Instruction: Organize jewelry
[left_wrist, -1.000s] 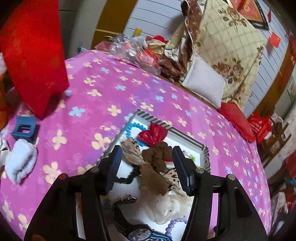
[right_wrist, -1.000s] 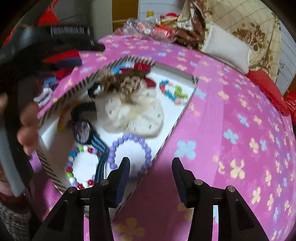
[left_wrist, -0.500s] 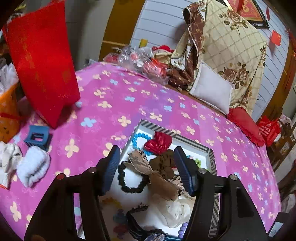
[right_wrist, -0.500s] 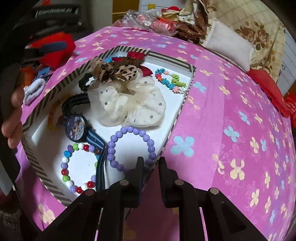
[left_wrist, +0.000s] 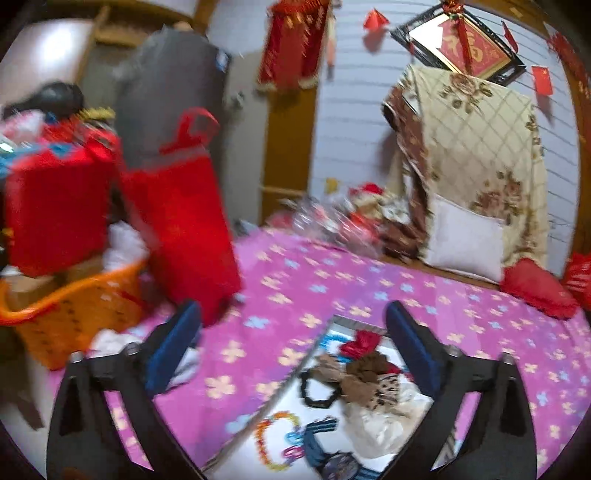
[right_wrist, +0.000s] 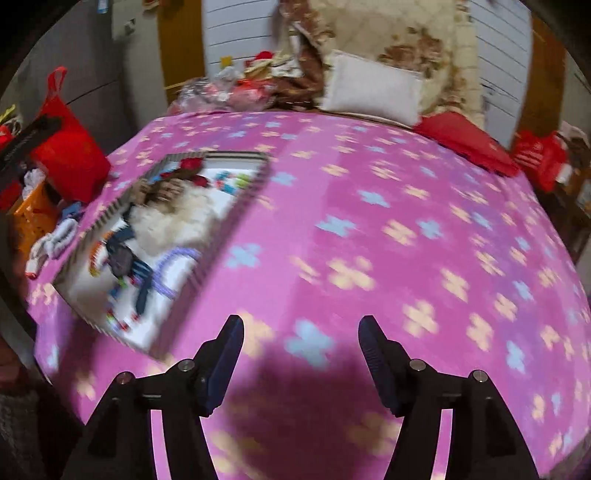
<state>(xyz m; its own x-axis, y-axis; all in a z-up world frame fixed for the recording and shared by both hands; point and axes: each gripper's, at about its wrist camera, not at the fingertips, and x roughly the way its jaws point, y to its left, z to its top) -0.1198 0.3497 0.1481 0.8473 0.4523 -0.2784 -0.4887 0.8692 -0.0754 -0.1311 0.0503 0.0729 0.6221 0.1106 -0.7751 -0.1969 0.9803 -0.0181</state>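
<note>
The white jewelry tray (left_wrist: 269, 398) with a striped rim lies on the pink flowered cloth (left_wrist: 295, 280). It holds a red bow (left_wrist: 360, 343), a leopard scrunchie (left_wrist: 365, 380), a black bracelet (left_wrist: 317, 387), a cream scrunchie (left_wrist: 384, 424), a bead bracelet (left_wrist: 273, 439) and a watch (left_wrist: 332, 458). My left gripper (left_wrist: 291, 343) hovers over the tray's near-left side, its jaws opening wide with nothing between them. My right gripper (right_wrist: 301, 354) is over bare cloth to the right of the tray (right_wrist: 236, 218), its jaws opening and empty. The purple bracelet (right_wrist: 177, 266) shows blurred.
A red gift bag (left_wrist: 184, 221) and an orange basket (left_wrist: 74, 306) stand at the cloth's left edge. At the back lie crumpled plastic wraps (left_wrist: 332, 221), a white pillow (left_wrist: 465, 240), a floral blanket (left_wrist: 480, 147) and a red cushion (left_wrist: 535, 288).
The left gripper rose, tilted up and spread its jaws wide. The right gripper closed by the tray's near edge, then swung right over the cloth and opened.
</note>
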